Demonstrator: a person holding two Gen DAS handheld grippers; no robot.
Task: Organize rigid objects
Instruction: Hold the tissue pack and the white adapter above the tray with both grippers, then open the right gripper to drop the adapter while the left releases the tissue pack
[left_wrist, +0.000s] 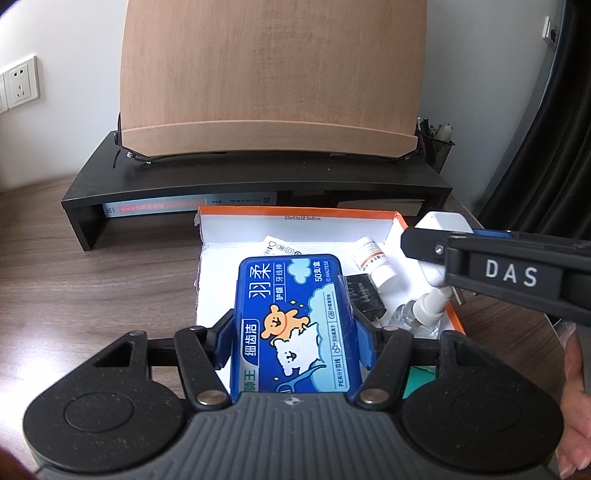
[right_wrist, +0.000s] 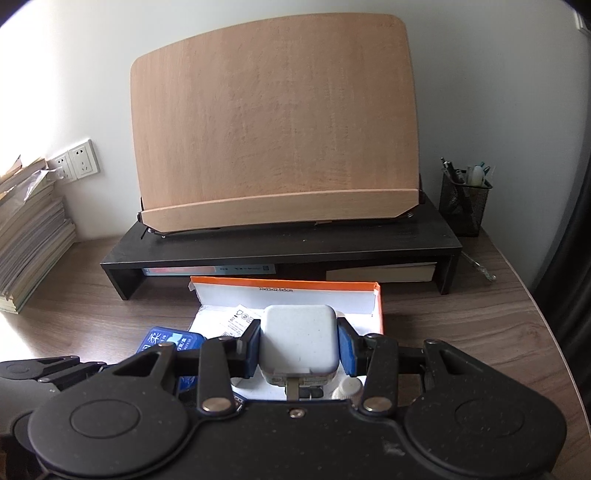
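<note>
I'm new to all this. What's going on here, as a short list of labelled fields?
Left gripper: shut on blue floss-pick case
Right gripper: shut on white charger
Orange-edged box: open on the desk, under both grippers
Inside box: white pill bottle, clear spray bottle, black adapter, paper slip
Behind box: black riser bearing wooden board

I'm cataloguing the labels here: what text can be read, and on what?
"DAS": right gripper, shut on the white charger.
"50支盒", "MAUTESE", "细齿洁": blue floss box, held in the left gripper.
"33x23x12.5x5cm": orange box wall.
Small bottle label: too small.
</note>
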